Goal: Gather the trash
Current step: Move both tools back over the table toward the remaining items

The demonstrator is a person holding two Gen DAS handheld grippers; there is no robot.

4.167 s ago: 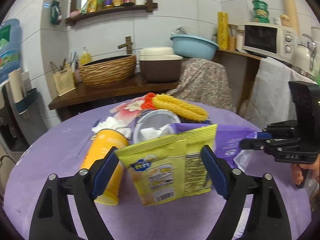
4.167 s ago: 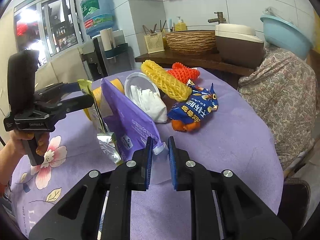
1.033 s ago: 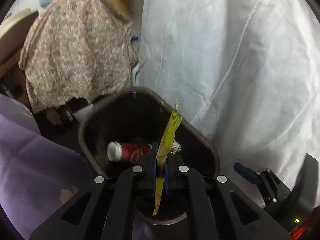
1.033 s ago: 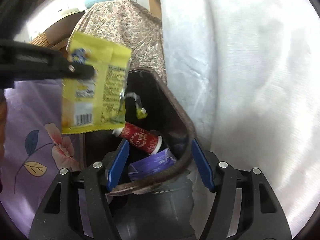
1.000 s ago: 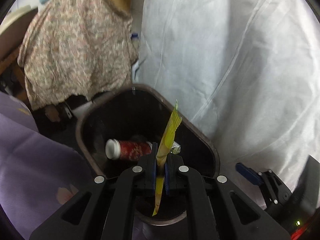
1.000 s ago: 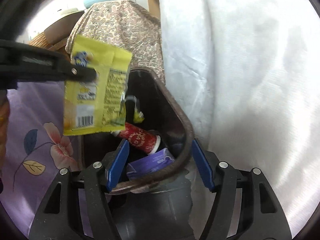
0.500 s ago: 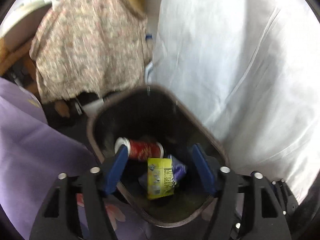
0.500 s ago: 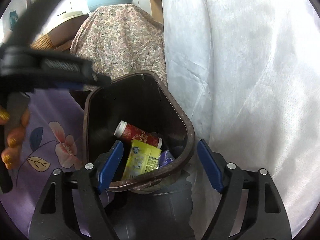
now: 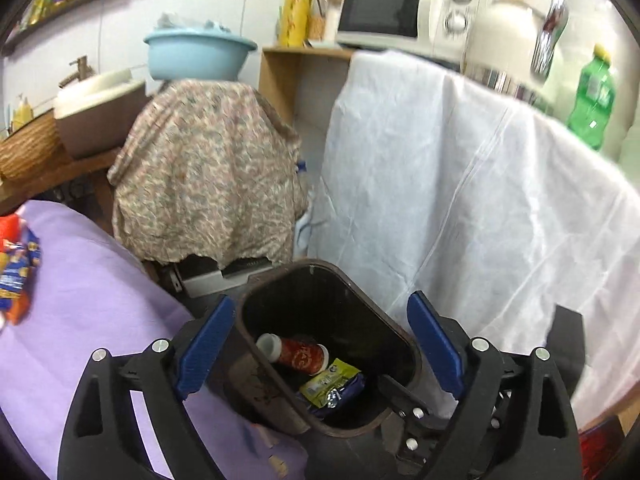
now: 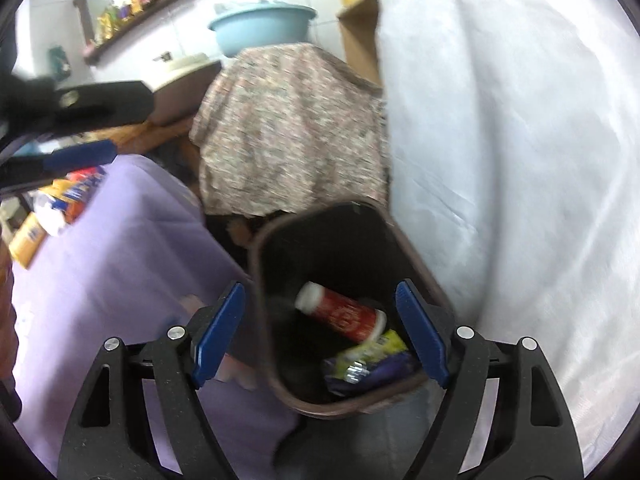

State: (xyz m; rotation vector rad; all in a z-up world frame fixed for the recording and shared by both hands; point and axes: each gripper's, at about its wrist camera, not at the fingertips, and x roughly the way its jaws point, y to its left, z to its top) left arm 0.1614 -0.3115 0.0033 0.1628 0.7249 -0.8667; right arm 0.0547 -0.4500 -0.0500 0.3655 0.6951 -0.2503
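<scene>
I am holding both grippers above the brown bin [image 9: 404, 344] that stands on the floor between the purple tabletop [image 9: 92, 280] and the white draped sheet [image 9: 460, 200]. The left gripper [image 9: 320, 348] is empty, its jaws opening wider with nothing pressed between the blue pads; through the gap I am looking straight down into the bin. The right gripper [image 10: 320, 332] is likewise released and opening a little more, and it too is framing the bin mouth rather than holding anything.

The collected trash is lying at the bottom of the bin: a red can [image 9: 298, 354] with a white end on its side, a yellow snack packet [image 9: 330, 380] flat beside it, and a purple wrapper [image 10: 384, 368] tucked under the packet. I am judging that both grippers are poised over the bin because this is where each piece has to be let go, so that it falls inside the rim and not onto the floor.

More trash is waiting on the tabletop: a blue-and-orange snack bag [image 9: 16, 272] at its far edge, and, in the right wrist view, a yellow carton [image 10: 28, 240] near it. So I am reckoning the task is partly done and the next reach goes back there.
</scene>
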